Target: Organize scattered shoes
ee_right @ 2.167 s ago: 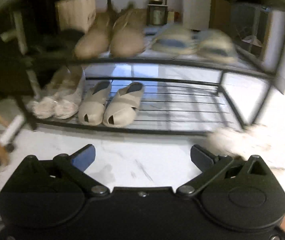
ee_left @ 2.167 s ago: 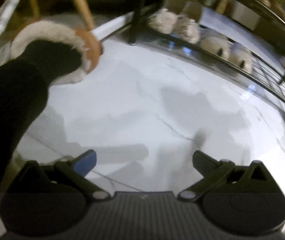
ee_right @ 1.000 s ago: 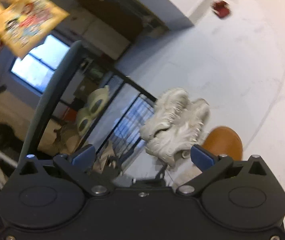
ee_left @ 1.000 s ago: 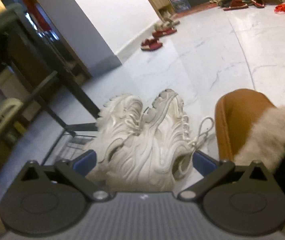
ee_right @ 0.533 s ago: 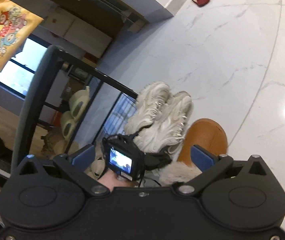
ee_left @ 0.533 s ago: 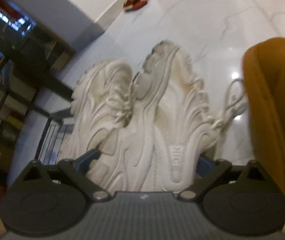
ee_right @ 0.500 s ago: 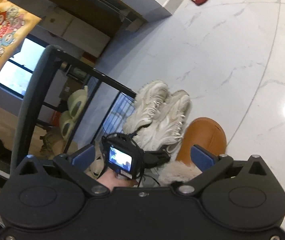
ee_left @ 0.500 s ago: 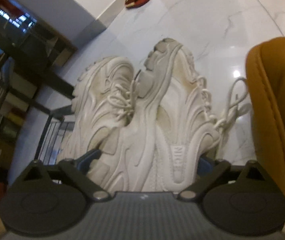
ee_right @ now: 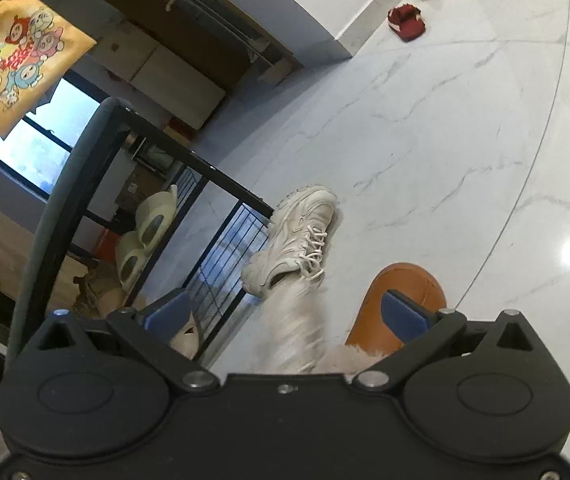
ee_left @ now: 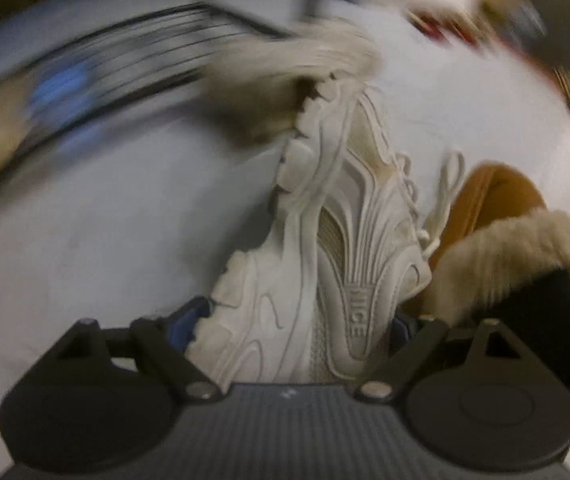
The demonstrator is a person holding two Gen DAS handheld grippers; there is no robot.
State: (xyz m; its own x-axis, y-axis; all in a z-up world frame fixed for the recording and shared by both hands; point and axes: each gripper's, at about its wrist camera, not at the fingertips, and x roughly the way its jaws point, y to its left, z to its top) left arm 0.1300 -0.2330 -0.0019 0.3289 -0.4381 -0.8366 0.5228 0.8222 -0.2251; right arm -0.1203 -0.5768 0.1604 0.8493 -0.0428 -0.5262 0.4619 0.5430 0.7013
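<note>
Left wrist view: left gripper (ee_left: 297, 328) clamps a white sneaker (ee_left: 337, 240) by its heel, long axis running forward. Right gripper (ee_right: 285, 316) gapes empty; rack (ee_right: 189, 168) lies left.

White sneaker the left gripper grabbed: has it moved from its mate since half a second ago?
Yes. The gripped sneaker has been pulled off toward the camera, leaving the other sneaker alone on the floor beside the shoe rack.

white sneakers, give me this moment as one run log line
left tongs: shut on white sneaker | right tongs: open, holding nothing | other sneaker: on floor by shoe rack | view: left blurred
</note>
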